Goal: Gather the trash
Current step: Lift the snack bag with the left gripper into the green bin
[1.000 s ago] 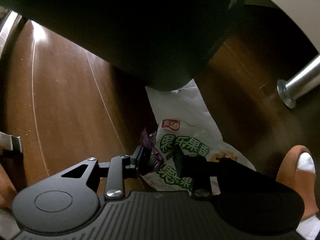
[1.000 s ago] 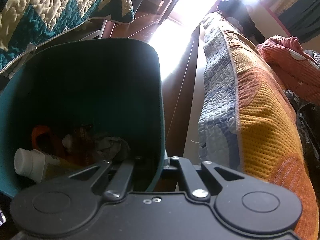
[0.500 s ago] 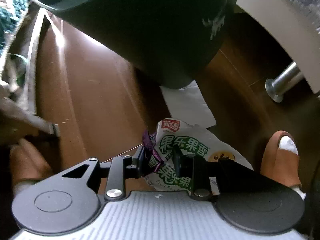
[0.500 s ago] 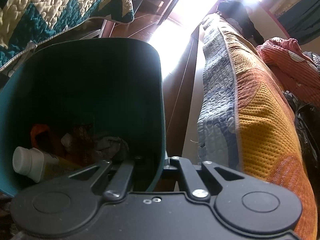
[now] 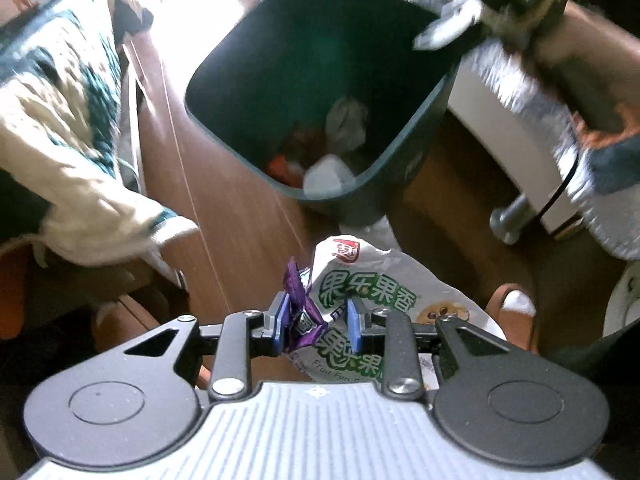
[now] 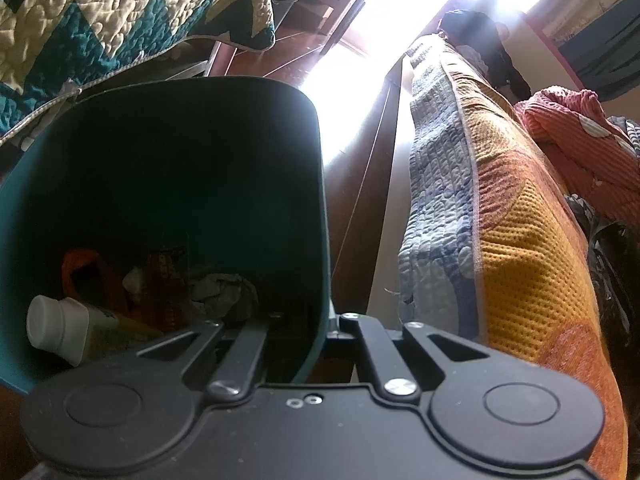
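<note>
Trash bin of dark green plastic (image 5: 404, 148) hangs tilted above the brown wood floor (image 5: 224, 216), its mouth open toward the left gripper (image 5: 316, 320). That gripper pinches a crumpled purple wrapper (image 5: 298, 312) with a white snack bag with green lettering (image 5: 372, 304) just below the bin's rim. The right gripper (image 6: 308, 320) is clamped on the bin's wall. Inside lie a white-capped bottle (image 6: 60, 330), orange scraps (image 6: 86, 270) and crumpled grey paper (image 6: 222, 292).
</note>
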### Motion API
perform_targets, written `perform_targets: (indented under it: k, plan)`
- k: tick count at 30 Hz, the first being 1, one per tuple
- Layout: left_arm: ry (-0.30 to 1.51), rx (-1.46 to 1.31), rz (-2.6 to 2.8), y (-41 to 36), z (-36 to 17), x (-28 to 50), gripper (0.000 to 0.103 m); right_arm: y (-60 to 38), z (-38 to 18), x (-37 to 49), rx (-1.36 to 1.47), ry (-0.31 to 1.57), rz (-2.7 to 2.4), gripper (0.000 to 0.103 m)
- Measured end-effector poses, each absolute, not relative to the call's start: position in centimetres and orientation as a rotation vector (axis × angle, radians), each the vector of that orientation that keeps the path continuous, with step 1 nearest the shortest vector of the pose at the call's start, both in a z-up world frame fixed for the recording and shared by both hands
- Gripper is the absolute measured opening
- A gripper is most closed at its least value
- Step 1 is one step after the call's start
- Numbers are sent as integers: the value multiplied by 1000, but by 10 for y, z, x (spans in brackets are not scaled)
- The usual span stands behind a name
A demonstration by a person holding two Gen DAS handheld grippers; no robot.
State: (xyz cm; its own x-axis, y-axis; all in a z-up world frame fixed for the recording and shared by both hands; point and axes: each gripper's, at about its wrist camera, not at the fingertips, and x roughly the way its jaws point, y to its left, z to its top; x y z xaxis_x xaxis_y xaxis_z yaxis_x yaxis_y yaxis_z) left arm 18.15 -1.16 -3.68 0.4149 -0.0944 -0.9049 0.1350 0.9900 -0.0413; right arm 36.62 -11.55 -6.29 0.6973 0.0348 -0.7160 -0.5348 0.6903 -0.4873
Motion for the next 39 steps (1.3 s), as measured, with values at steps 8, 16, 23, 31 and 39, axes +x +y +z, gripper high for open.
perform_targets:
  k: [8,16,23,31,39]
  plan:
    - [992,58,-112,3,25,207,28,-103,-60,358,-775,709,393,4]
    - [877,97,15,8,36,258,28,-91,-58,353,-812,672,438,3]
    - [897,145,89,2,5,309,28,-85,-57,355,-822,660,459,4]
    - [982,179,108,-17,-48,337,28,-90,-58,361,-803,671,451,4]
    - [1093,130,86,-21,-82,357,28,-93,-57,365,-792,683,447,4]
